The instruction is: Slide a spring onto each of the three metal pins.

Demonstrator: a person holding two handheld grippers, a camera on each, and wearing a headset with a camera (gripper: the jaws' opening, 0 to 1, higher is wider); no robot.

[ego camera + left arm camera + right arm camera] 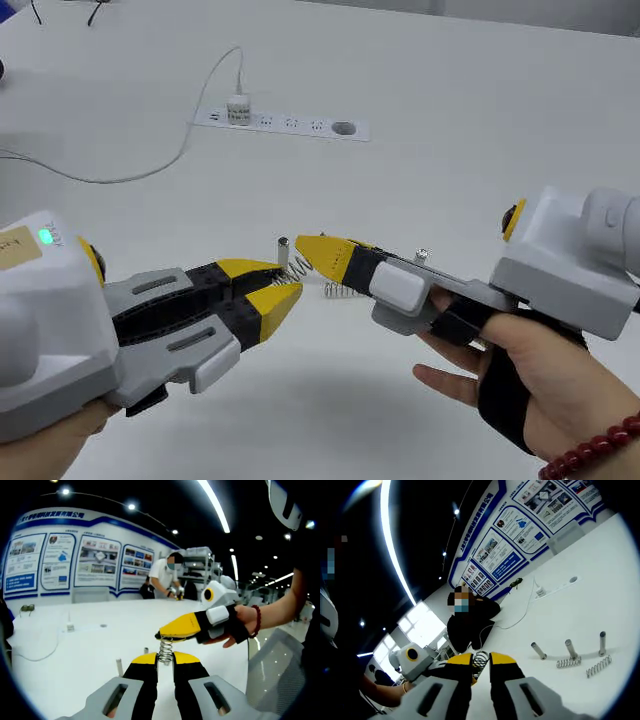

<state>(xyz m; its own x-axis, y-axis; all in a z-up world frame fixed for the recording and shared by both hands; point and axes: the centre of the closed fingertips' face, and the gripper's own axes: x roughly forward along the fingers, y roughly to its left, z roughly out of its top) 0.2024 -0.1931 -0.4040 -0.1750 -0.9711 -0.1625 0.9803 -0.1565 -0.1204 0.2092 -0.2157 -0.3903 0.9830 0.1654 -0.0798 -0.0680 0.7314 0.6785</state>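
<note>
On the left, the left gripper [285, 283] reaches in low over the white table [450, 120]. Its yellow-tipped jaws stand narrow, closed on the lower end of a spring [294, 268]. In the left gripper view the spring [165, 651] stands upright between the two tips, and its coils fill the gap. Its top meets the tip of the right gripper [161, 634], which enters that view from the right.

Just behind the spring in the head view one bare pin [283, 248] stands upright on the table. Farther back lies a white power strip [290, 123] with a plug in it, and a cable [185, 145] curves off to the left.

To the right of the spring, the right gripper [305, 245] comes in from the right side, a hand [520, 380] behind it. Its jaws are pressed close and pinch the spring's upper end. In the right gripper view the coil [480, 658] shows end-on between its own yellow tips.

In the same view all three pins [570, 648] stand in a row on the table, upright and bare. Two loose springs [568, 662] lie flat just in front of them, one touching the foot of the middle pin. One of these loose springs [338, 291] lies just under the right gripper in the head view. A second pin top [421, 256] peeks over the gripper's body.

People work at a bench in the background of both gripper views.
</note>
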